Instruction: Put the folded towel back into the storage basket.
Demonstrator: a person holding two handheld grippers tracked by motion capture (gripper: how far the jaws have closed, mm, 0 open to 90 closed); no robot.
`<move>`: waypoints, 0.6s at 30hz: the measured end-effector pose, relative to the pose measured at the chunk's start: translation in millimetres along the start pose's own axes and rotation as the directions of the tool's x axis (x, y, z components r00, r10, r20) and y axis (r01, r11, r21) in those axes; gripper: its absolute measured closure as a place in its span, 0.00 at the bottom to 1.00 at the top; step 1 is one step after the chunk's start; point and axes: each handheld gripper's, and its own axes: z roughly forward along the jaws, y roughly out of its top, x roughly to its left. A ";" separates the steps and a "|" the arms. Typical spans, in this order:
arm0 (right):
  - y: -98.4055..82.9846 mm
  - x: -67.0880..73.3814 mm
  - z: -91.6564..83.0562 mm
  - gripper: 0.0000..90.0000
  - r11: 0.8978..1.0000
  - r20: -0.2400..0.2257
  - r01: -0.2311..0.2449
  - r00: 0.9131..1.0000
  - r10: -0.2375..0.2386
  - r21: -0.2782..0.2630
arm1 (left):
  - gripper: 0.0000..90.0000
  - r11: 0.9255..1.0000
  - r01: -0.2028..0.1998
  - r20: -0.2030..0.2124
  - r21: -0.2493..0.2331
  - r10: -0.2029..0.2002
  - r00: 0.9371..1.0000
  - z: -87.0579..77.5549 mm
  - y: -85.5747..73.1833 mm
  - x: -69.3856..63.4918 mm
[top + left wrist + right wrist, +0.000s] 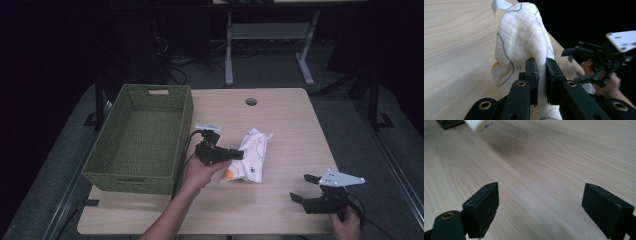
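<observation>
Pinching a fold of the white cloth, the left hand-held gripper sits at the centre of the high view, its jaws clenched tight on the fabric so that the cloth bunches up and rises from the desk instead of lying flat. In the left gripper view the fabric stands up like a peak above the pads, with thin blue lines and a bit of orange printed on it; a grip on a gathered fold like this looks chosen so the whole piece comes along in one lift. The cloth lies just right of the green woven basket, which takes up the left of the high view, near enough to be the likely place for it. The right hand-held gripper waits at the lower right of that view, released, jaws spread wide over bare wood and holding nothing, well apart from the cloth.
</observation>
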 end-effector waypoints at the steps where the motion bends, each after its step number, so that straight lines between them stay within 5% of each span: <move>1: 0.0 -0.2 0.2 0.15 1.000 0.001 0.002 1.000 -0.002 0.001 | 0.92 1.000 0.010 0.015 -0.003 -0.010 1.000 -2.5 1.0 0.4; 5: -0.4 -0.7 -1.0 0.15 1.000 0.002 0.001 1.000 -0.001 -0.002 | 0.92 0.999 0.037 0.048 -0.019 -0.036 0.998 -14.6 4.2 1.1; 18: -0.6 -1.4 -0.3 0.15 1.000 0.006 -0.001 1.000 0.001 0.001 | 0.92 0.999 0.040 0.049 -0.009 -0.039 0.998 -42.7 10.7 -1.1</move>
